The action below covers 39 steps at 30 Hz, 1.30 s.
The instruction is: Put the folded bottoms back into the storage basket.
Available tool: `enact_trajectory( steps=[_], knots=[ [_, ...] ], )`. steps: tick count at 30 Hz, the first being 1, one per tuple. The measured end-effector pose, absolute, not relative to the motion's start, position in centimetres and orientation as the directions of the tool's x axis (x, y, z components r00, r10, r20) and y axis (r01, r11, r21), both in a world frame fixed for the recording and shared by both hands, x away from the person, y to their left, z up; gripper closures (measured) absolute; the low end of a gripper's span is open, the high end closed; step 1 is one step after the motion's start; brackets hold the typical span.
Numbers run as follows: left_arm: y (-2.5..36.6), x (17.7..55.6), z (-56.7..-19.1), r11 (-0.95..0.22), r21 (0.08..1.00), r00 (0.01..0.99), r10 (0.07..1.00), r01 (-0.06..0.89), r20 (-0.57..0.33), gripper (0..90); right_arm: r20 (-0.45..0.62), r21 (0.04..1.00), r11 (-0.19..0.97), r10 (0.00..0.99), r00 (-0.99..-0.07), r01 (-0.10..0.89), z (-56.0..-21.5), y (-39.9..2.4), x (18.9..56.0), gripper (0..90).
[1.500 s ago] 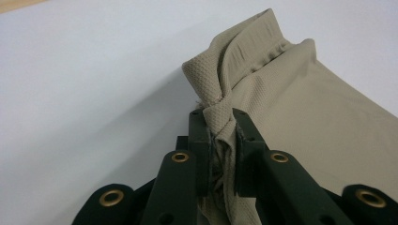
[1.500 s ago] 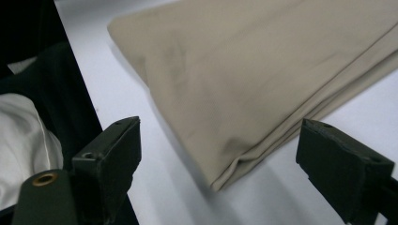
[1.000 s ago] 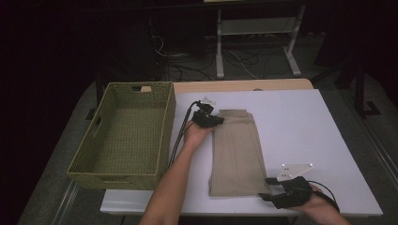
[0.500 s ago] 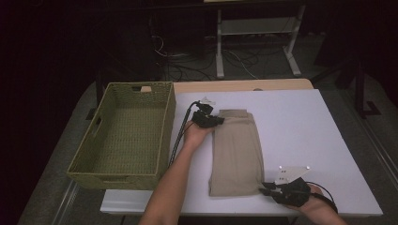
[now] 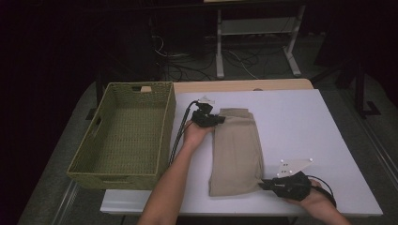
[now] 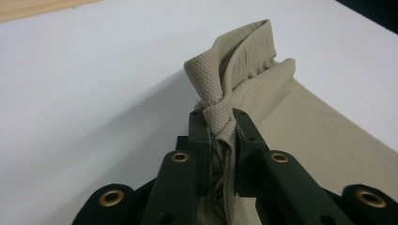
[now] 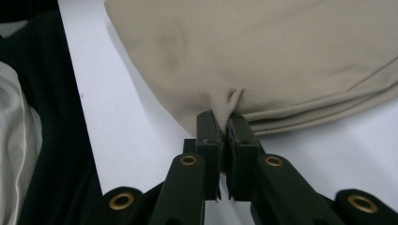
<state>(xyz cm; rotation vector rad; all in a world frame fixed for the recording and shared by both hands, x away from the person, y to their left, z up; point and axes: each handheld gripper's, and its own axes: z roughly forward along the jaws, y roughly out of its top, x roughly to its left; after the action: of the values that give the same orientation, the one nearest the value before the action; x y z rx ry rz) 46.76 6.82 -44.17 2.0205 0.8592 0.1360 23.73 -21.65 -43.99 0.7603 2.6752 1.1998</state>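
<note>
A folded tan garment [image 5: 234, 152] lies lengthwise on the white table [image 5: 305, 126]. My left gripper [image 5: 217, 120] holds its far left corner, where the waistband is. In the left gripper view that band [image 6: 225, 89] bunches up between the jaws, and the left gripper [image 6: 220, 123] is shut on it. My right gripper [image 5: 263, 185] is at the near right corner of the garment. In the right gripper view the cloth edge [image 7: 244, 61] puckers where the right gripper [image 7: 224, 123] is shut on it.
A green woven basket [image 5: 123, 136] stands at the left of the table, next to my left forearm. The table's front edge [image 5: 244, 211] runs just below my right hand. Cables and a white frame [image 5: 253, 42] lie on the dark floor behind.
My right gripper has slid left along the front of the table and shut on the garment's near right corner. The left gripper has stayed at the far corner.
</note>
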Motion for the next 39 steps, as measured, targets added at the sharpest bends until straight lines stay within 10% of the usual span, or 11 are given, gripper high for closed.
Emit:
enact_trajectory(
  steps=[39],
  knots=[
    [5.3,43.8,-32.0,-0.262,0.857,0.790,0.566,0.444,-0.236,80.4,0.048,0.908,0.358,0.423,-0.905,0.216,-32.4,-18.3,30.2,84.4]
  ],
)
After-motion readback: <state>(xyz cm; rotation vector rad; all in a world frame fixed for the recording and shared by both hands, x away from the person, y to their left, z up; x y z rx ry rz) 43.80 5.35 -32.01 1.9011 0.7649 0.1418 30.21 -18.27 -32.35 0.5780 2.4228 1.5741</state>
